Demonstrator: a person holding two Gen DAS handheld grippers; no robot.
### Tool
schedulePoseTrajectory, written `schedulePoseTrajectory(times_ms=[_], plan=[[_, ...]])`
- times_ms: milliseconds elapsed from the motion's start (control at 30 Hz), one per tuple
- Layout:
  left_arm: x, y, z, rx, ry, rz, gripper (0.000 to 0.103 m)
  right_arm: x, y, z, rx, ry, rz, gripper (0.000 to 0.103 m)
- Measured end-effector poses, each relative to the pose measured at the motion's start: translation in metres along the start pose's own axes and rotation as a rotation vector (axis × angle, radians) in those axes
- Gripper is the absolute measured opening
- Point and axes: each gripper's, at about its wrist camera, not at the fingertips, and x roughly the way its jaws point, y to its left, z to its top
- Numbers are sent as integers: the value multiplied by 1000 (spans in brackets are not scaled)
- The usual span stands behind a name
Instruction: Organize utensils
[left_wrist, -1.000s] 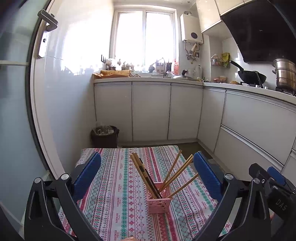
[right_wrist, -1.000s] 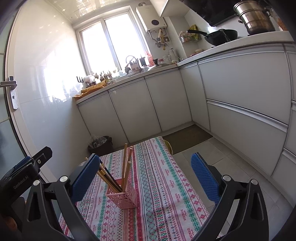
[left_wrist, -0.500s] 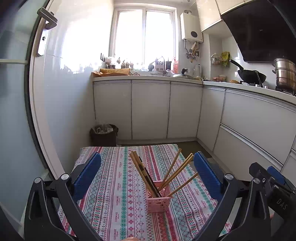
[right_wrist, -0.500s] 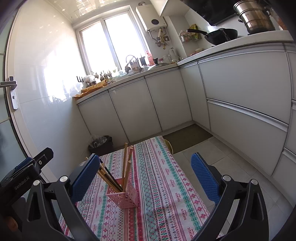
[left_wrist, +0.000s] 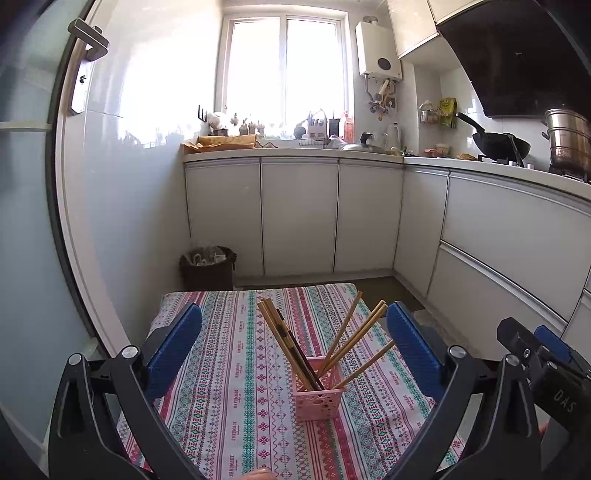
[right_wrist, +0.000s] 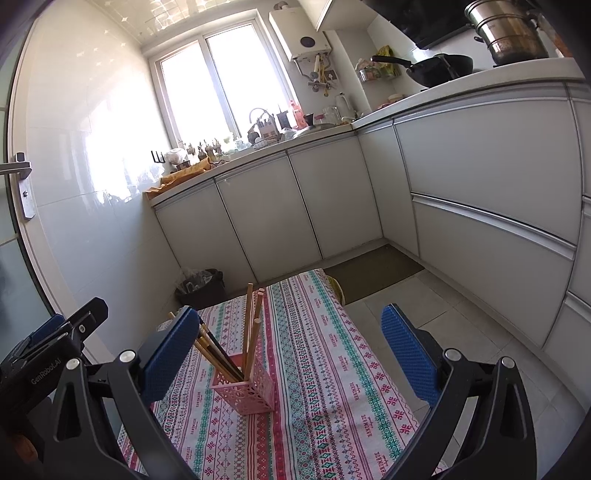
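**Holding back with every chopstick already in the pink holder**

Nearest the cameras, both sets of tongs are released and carry nothing: the left tongs (left_wrist: 293, 347) frame the pink holder (left_wrist: 318, 392) between their blue pads, and the right tongs (right_wrist: 290, 354) sit with the holder just inside their left pad. Over the last second almost nothing has moved. The left wrist view has drifted only slightly, the holder has kept its spot on the striped desk (left_wrist: 229, 387), and no tongs have closed. I read that as a pause at or near the end of the job, since no loose utensil shows on the cloth.

The chopsticks (left_wrist: 284, 343) stand in the holder, one bundle leaning left of it and several splaying right, their tips reaching toward the right pad of the left tongs. Closing in from that side could knock them.

Around the holder the cloth is bare on every side, so there is room to lift away. Right of the holder the desk ends close by, dropping to tiled floor (right_wrist: 424, 302). Beyond the holder the far desk edge comes before a dark waste bin (left_wrist: 207, 264), then white cabinets (left_wrist: 299, 218) under the window.
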Motion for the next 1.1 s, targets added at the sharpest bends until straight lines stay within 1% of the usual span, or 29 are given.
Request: schedulePoseTrajectory(times_ms=[233,300,400,500,600,667,733,967,1033,1100], plan=[[0,0,0,4,-3,11,96,0,-1,0,1,5,-1,96],[2,-1,-1,13,14,22,96,1,0,0,1,7,0,96],[7,-1,0,13,34,62,96,0,0,0,-2,6,2,96],[8,-1,-1,10,52,55,96,1,1,0,-1,9,2,96],[6,2,-2,0,34,57,96,2,-1,-1,9,20,2,96],[5,4,-1,2,20,70,96,2,-2,-2,13,20,3,96],[2,2,0,11,7,65,96,2,-2,-2,11,19,2,96],[-16,-11,-1,60,-87,-1,96,2,-2,-2,15,16,1,96],[-18,-13,0,70,-102,25,96,1,-3,-2,21,10,0,96],[-18,-9,2,52,-104,40,96,1,-4,-1,25,8,0,96]])
